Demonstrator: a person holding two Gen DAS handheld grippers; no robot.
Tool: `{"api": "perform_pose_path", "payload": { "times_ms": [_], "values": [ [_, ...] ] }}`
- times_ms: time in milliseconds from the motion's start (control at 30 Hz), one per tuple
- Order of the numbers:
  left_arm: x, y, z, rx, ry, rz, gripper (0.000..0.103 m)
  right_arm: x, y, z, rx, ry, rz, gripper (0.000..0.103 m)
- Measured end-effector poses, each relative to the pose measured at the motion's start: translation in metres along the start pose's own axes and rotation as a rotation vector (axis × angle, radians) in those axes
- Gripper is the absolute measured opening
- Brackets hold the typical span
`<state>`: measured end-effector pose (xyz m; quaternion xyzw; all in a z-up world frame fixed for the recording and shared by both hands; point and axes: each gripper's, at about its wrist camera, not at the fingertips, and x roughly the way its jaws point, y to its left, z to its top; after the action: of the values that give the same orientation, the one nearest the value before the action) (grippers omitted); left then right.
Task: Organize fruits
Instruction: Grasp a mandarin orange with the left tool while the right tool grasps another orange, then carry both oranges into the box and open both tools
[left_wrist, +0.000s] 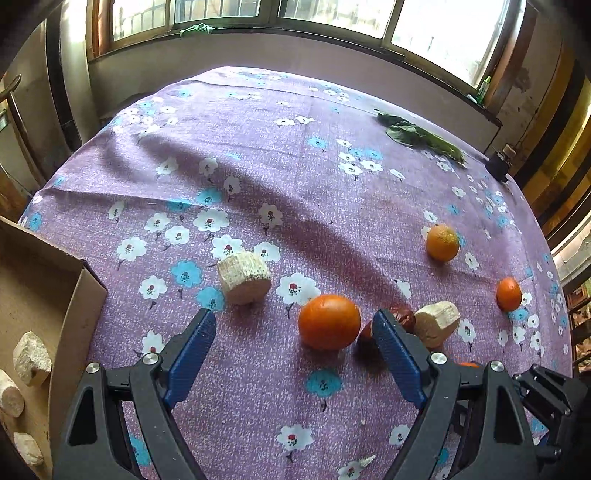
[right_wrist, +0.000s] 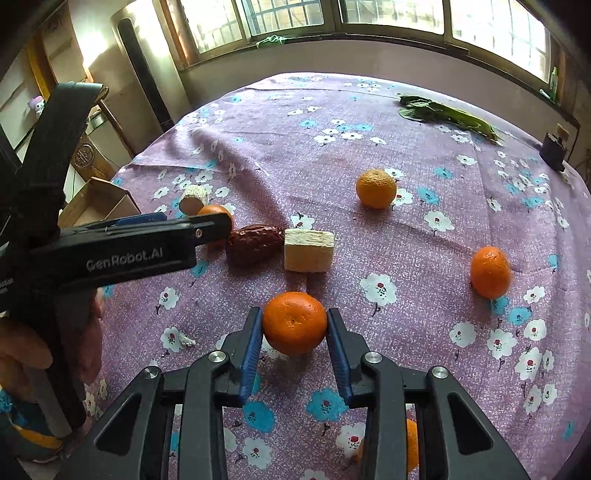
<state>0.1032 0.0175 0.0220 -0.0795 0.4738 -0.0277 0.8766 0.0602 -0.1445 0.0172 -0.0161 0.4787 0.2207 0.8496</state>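
In the right wrist view my right gripper (right_wrist: 294, 314) is shut on an orange (right_wrist: 294, 325), its blue pads pressing both sides just above the purple flowered cloth (right_wrist: 406, 229). My left gripper (left_wrist: 293, 319) stands open over the cloth, and a second orange (left_wrist: 328, 321) lies between its fingers, close to the right one without touching. A red date (left_wrist: 404, 317) and a pale cut chunk (left_wrist: 437, 323) sit just behind that finger. Another pale chunk (left_wrist: 243, 277) lies ahead of the left finger. Two more oranges (left_wrist: 442, 243) (left_wrist: 508, 294) rest farther right.
A cardboard box (left_wrist: 85, 291) holding several pale chunks stands at the table's left edge. Leafy greens (right_wrist: 443, 112) lie at the far right, near a small dark object (right_wrist: 552, 151). A hand (right_wrist: 22, 350) holds the left gripper. Another orange (right_wrist: 412, 443) shows under the right gripper.
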Motion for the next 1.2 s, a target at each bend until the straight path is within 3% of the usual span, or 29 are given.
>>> {"api": "perform_pose_path", "payload": {
  "times_ms": [33, 100, 167, 233, 467, 933, 1200],
  "values": [
    [0.002, -0.001, 0.001, 0.004, 0.002, 0.001, 0.078, 0.000, 0.000, -0.001, -0.002, 0.002, 0.001, 0.037],
    [0.005, 0.000, 0.001, -0.002, 0.018, -0.052, 0.047, 0.001, 0.001, -0.002, -0.006, 0.006, 0.007, 0.037],
    [0.006, -0.003, -0.001, 0.003, 0.035, -0.105, 0.032, 0.001, 0.003, -0.002, -0.008, 0.007, 0.009, 0.037],
    [0.001, -0.008, -0.005, 0.034, 0.018, -0.066, 0.032, -0.001, 0.004, -0.002, -0.008, 0.004, 0.011, 0.037],
    [-0.024, 0.004, -0.024, 0.032, -0.004, -0.061, 0.031, -0.013, 0.016, -0.009, -0.012, -0.019, 0.016, 0.037],
    [-0.098, 0.033, -0.071, 0.104, -0.136, 0.125, 0.031, -0.029, 0.067, -0.025, -0.049, -0.052, 0.066, 0.038],
    [-0.129, 0.067, -0.086, 0.078, -0.187, 0.189, 0.031, -0.034, 0.107, -0.024, -0.112, -0.060, 0.095, 0.038]
  ]
}}
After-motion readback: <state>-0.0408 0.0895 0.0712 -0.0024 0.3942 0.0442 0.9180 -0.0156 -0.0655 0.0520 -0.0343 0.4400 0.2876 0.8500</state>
